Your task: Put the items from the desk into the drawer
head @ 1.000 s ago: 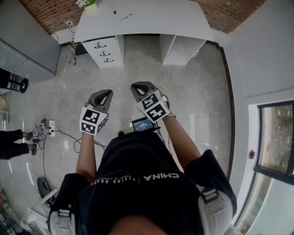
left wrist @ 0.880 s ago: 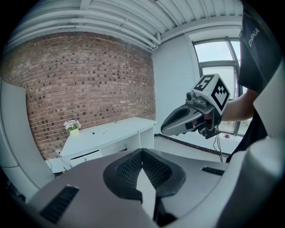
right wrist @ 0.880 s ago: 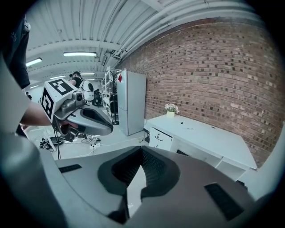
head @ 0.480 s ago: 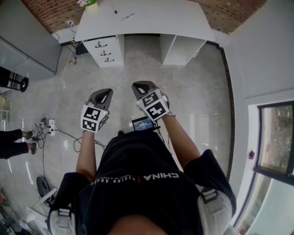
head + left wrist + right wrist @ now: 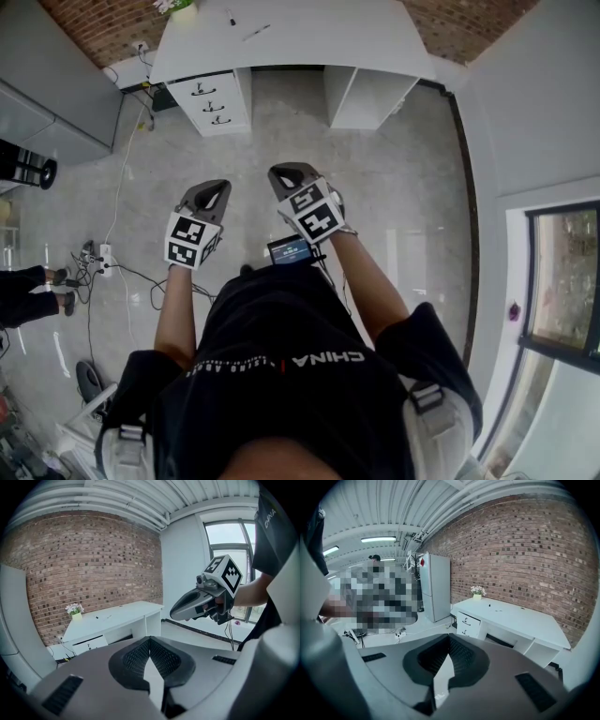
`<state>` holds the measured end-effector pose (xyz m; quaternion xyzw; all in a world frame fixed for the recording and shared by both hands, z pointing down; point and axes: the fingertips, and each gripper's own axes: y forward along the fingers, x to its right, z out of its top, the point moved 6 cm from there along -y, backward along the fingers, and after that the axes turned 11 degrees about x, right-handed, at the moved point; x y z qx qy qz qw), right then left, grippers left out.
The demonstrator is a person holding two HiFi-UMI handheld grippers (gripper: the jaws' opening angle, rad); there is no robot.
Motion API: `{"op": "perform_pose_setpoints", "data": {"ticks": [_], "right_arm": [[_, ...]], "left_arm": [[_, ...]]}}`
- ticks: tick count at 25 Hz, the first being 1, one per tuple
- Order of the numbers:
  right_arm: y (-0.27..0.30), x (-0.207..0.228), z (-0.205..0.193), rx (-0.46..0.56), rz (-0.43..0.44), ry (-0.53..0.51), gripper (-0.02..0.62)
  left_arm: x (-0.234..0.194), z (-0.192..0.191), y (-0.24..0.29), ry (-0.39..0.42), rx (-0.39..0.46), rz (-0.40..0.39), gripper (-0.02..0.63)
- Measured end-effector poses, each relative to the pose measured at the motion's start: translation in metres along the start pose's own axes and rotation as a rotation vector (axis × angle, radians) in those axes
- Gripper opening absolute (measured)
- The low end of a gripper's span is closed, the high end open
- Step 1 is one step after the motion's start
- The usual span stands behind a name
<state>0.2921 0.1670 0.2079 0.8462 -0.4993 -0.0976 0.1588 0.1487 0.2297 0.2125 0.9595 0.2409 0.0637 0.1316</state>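
Observation:
The white desk stands at the far end of the floor, well ahead of both grippers. On its top lie a thin pen-like item and a small dark item, next to a flower pot. Its drawer unit has three shut drawers. My left gripper and right gripper are held side by side at waist height over the floor, both shut and holding nothing. The left gripper view shows its own jaws together, the desk and the right gripper. The right gripper view shows its jaws together and the drawers.
Cables and a power strip lie on the floor at the left, near another person's legs. A tall grey cabinet stands left of the desk. The desk's right side has an open compartment. A small screen hangs at my waist.
Both grippers stay almost where they were; the right one has shifted slightly up and turned a little. Nothing was picked up or let go.

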Motion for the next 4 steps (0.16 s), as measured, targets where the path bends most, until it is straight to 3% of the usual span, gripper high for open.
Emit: {"op": "perform_pose_setpoints", "data": {"ticks": [4], "right_arm": [[0.0035,0.0000,-0.0005,0.001,0.013,0.003,0.017]], "left_arm": [[-0.0023,-0.0007,0.0036,0.001,-0.002,-0.006,0.012]]}}
